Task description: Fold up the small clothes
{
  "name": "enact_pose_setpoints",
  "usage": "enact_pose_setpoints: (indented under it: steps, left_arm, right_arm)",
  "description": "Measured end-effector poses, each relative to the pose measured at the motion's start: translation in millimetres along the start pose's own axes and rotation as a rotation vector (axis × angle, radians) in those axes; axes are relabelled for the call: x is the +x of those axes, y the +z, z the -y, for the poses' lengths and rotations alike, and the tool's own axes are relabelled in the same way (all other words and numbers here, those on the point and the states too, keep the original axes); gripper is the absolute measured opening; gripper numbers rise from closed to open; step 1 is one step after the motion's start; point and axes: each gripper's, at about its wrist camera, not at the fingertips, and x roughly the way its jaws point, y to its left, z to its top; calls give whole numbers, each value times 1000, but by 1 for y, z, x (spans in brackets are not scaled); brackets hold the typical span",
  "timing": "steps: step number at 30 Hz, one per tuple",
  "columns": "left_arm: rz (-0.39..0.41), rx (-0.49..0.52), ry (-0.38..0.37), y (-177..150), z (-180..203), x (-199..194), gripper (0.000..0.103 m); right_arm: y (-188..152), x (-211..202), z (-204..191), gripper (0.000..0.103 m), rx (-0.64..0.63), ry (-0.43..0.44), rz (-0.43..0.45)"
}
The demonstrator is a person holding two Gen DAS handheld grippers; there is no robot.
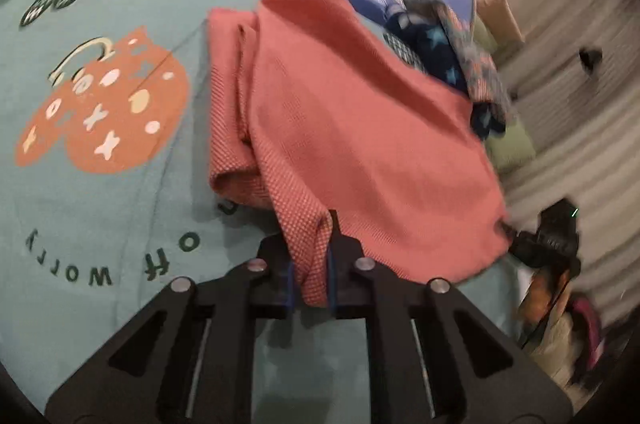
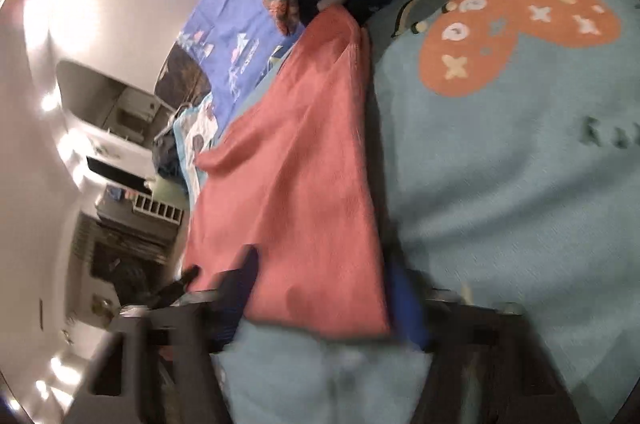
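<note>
left gripper (image 1: 311,264) is clamped on a corner of the pink garment (image 1: 340,127); right gripper (image 2: 320,288) looks closed on its opposite edge, though blurred. garment lies on the teal blanket (image 1: 120,216), held at both ends, probably for folding.

coral waffle-knit garment (image 1: 360,127), rumpled, lifted

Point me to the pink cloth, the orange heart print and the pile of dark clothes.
pink cloth (image 1: 360,127): left wrist view, middle of its flat panel.
orange heart print (image 2: 516,31): right wrist view, centre of the heart.
pile of dark clothes (image 1: 436,55): left wrist view, star-patterned fabric.
</note>
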Motion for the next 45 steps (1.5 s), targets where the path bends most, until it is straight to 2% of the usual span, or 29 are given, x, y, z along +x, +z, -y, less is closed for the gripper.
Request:
enact_pose_setpoints:
  steps: [1, 4, 7, 11, 14, 16, 17, 18, 19, 20, 21, 22, 23, 24, 27, 31, 34, 37, 41, 42, 44, 45]
  left_arm:
    - [24, 15, 12, 0, 5, -8, 13]
    - [76, 58, 4, -7, 20, -42, 13]
    - [84, 96, -23, -22, 35, -75, 13]
    - [55, 158, -11, -73, 50, -108, 13]
    - [-4, 159, 9, -123, 40, -120, 14]
    - [-43, 176, 58, -147, 32, -120, 16]
    - [-35, 187, 117, -151, 29, -123, 17]
    - [-16, 189, 148, -150, 27, -129, 17]
    - [31, 189, 175, -144, 25, -139, 18]
    - [77, 182, 178, -135, 22, -147, 26]
    - [144, 174, 167, -121, 22, -158, 41]
    - [188, 184, 154, -112, 22, -162, 49]
    - [245, 218, 144, -95, 24, -163, 57]
    - [267, 240, 157, -80, 26, -156, 57]
    - [208, 240, 150, -32, 20, -109, 57]
    - [109, 218, 134, 3, 9, -49, 57]
    - [47, 210, 87, 12, 4, -23, 57]
    - [10, 239, 72, 12, 6, -11, 56]
    - [2, 286, 49, 8, 10, -2, 39]
    - [11, 297, 54, 8, 11, 0, 24]
    - [34, 306, 68, 11, 13, 0, 5]
    - [48, 302, 70, 12, 14, -3, 5]
  right_arm:
    - [1, -2, -3, 6, 15, 1, 12]
    - [-5, -33, -25, 6, -53, -17, 91]
    - [-27, -70, -42, 5, -83, 7, 96]
    - [-79, -100, -52, 5, -130, -52, 52]
    - [-131, -108, -36, 6, -99, -99, -9]
    - [-159, -103, -17, 11, -69, -159, -76]
    - [-165, -102, -8, 12, -63, -212, -97]
    - [-164, -102, -4, 13, -64, -256, -96]
    - [-158, -105, -1, 18, -62, -270, -87]
    - [-150, -110, -1, 22, -55, -265, -69]
    - [-136, -119, -7, 30, -75, -275, -8]
    - [-126, -123, -13, 43, -116, -292, 41]
    - [-113, -126, -24, 51, -184, -310, 95]
    - [-95, -125, -37, 64, -278, -330, 148]
    - [-58, -105, -53, 66, -384, -341, 168]
    - [-10, -67, -47, 66, -397, -318, 123]
    - [0, -46, -34, 66, -386, -294, 101]
    - [2, -32, -28, 66, -417, -279, 65]
    - [5, -15, -30, 66, -463, -296, 33]
    - [6, -11, -30, 64, -474, -295, 33]
    - [8, -9, -33, 16, -489, -286, 53]
    - [9, -9, -34, 4, -478, -287, 56]
